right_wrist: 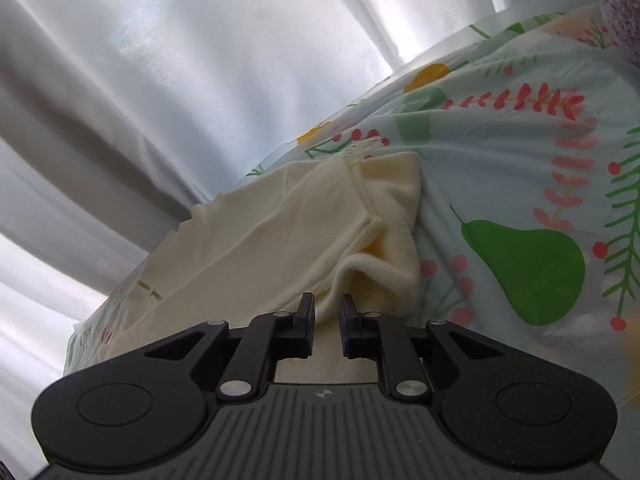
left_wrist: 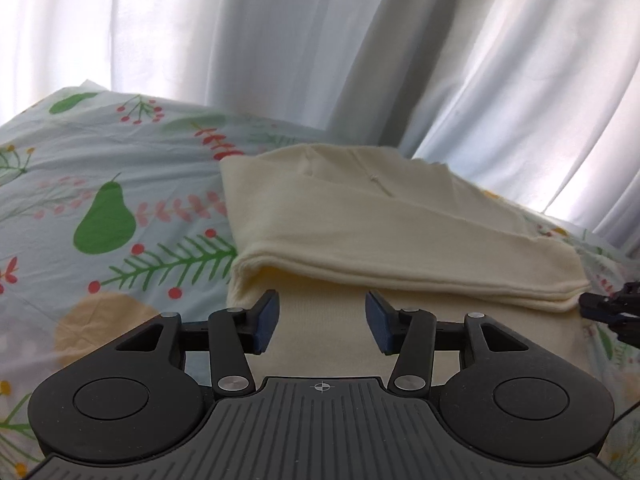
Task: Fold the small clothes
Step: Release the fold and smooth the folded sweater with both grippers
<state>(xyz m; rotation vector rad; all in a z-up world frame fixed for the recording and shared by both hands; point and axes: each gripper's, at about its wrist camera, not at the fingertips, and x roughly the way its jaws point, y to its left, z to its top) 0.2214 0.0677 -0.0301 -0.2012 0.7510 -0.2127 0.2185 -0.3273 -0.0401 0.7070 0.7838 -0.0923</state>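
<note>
A cream knit garment (left_wrist: 360,224) lies partly folded on a bed sheet with a pear and berry print (left_wrist: 104,216). A folded-over layer forms a thick edge across it. My left gripper (left_wrist: 322,322) is open, low over the garment's near flat part, holding nothing. My right gripper (right_wrist: 327,322) has its jaws narrowly apart at the garment's folded corner (right_wrist: 372,268), with cream cloth (right_wrist: 256,248) seen between the pads; whether it pinches the cloth is unclear. The right gripper's tip also shows at the right edge of the left wrist view (left_wrist: 612,312).
White curtains (left_wrist: 360,40) hang close behind the bed and fill the back of both views (right_wrist: 180,80). The printed sheet (right_wrist: 520,200) spreads to the right of the garment. A grey fuzzy cloth (right_wrist: 624,8) shows at the upper right corner.
</note>
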